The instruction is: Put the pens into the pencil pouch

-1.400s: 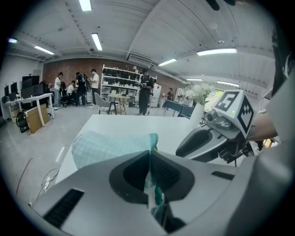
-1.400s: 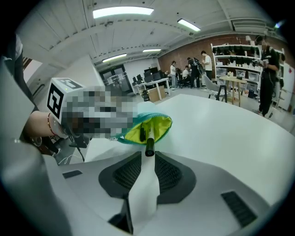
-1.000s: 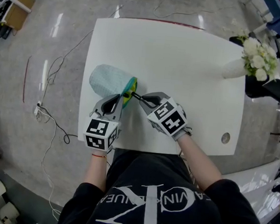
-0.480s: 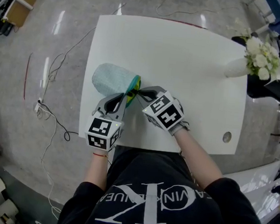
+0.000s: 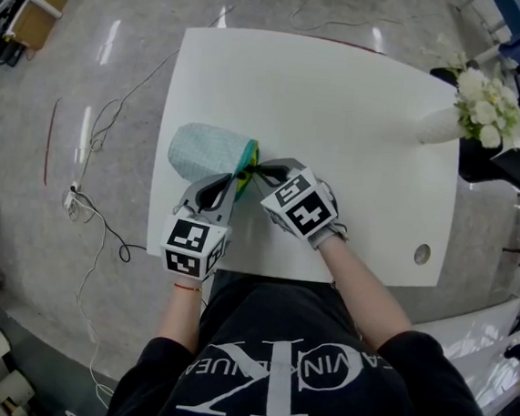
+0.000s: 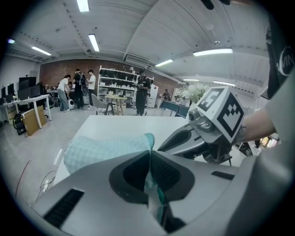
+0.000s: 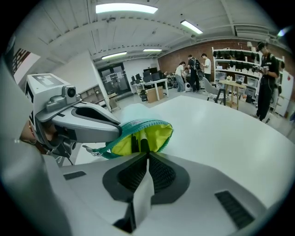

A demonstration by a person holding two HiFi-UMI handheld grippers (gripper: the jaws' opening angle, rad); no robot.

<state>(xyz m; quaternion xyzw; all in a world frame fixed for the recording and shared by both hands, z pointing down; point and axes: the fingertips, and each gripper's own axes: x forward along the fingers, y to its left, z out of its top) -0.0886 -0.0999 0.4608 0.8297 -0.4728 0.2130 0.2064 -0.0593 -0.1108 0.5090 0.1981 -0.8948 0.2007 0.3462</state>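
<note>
A light teal pencil pouch [image 5: 206, 149] lies on the white table [image 5: 343, 110] with its mouth facing right. My left gripper [image 5: 233, 183] is shut on the pouch's near zipper rim; teal fabric [image 6: 155, 196] shows between its jaws. The mouth stands open, showing yellow lining [image 7: 159, 133]. My right gripper [image 5: 260, 170] sits right at that mouth with its jaws nearly together on the back end of a black pen [image 7: 144, 144]. The pen reaches into the pouch beside another dark pen. In the left gripper view the right gripper [image 6: 184, 138] sits just right of the pouch [image 6: 106, 150].
A white vase of flowers [image 5: 476, 104] stands at the table's far right. A round hole [image 5: 421, 254] is near the front right corner. Cables [image 5: 95, 214] trail on the floor to the left. People stand by shelves far behind.
My right gripper has shifted left toward the pouch mouth, and the black pen has gone deeper in, so less of it shows. The left gripper and pouch stayed put.
</note>
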